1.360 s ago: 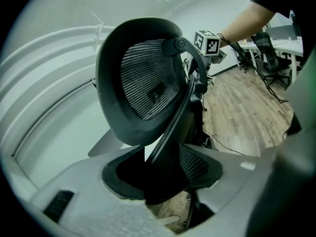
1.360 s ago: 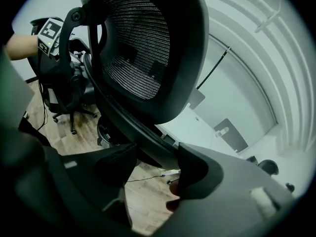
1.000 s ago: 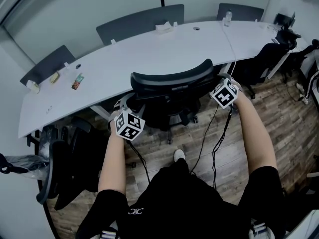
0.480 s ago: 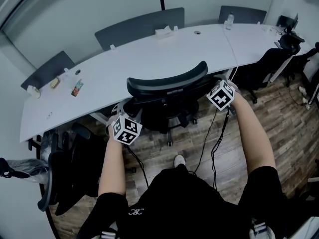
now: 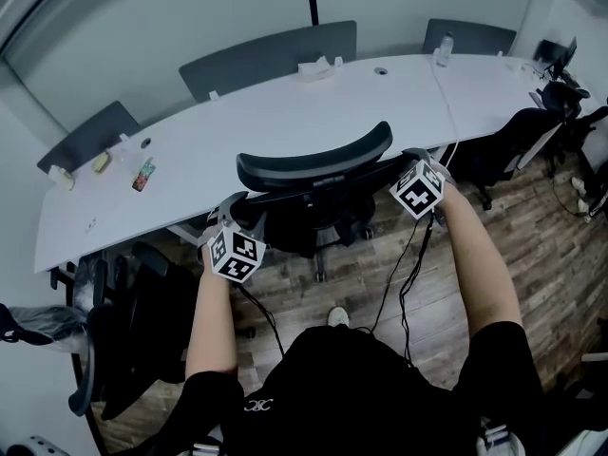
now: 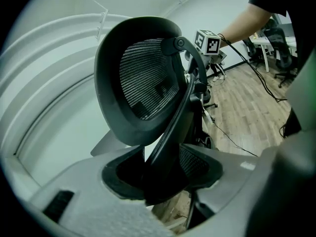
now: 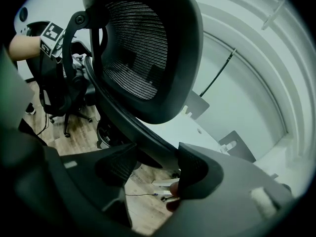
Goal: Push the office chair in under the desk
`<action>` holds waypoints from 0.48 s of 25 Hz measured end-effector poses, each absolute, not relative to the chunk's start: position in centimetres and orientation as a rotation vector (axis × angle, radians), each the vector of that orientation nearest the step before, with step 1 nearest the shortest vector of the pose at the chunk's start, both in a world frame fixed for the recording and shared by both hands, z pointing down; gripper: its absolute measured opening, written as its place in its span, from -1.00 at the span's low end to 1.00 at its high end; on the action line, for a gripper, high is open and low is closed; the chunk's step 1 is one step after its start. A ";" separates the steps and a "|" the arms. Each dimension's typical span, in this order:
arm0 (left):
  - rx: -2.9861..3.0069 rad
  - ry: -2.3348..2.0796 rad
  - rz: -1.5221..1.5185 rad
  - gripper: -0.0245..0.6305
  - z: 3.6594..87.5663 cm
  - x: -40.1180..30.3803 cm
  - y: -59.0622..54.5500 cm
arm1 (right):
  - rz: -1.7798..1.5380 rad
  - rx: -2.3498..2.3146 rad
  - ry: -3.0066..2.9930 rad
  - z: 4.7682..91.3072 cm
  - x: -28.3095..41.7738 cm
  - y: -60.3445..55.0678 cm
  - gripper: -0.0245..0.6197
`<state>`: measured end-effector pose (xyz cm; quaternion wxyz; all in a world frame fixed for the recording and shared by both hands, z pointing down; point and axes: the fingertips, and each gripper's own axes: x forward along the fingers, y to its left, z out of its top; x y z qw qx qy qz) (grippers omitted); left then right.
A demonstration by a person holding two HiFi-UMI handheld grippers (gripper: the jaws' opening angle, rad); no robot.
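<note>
The black mesh-backed office chair stands at the near edge of the long white desk, its seat partly under the tabletop. My left gripper grips the left side of the chair's back. In the left gripper view, its jaws are shut on the black back frame. My right gripper holds the right side. In the right gripper view, its jaws are shut on the curved frame bar below the mesh back.
Grey chairs line the desk's far side. Another black chair stands at the lower left, and more at the right. A bottle, a tissue box and small items lie on the desk. Cables hang over the wooden floor.
The chair and both grippers have moved forward toward the desk. The chair's back now sits closer to the desk edge. Both grips are unchanged.
</note>
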<state>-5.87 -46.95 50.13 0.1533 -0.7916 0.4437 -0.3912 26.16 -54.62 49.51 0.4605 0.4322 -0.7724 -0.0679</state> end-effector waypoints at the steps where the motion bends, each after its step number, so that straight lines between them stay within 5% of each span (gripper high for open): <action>1: -2.269 1.276 -1.121 -0.25 50.2 -6.0 -47.3 | -0.169 1.062 -1.903 49.6 26.1 -54.9 -0.09; 12: -2.258 1.300 -1.106 -0.25 50.0 -6.6 -50.6 | -0.192 1.046 -1.927 49.4 25.3 -58.7 -0.10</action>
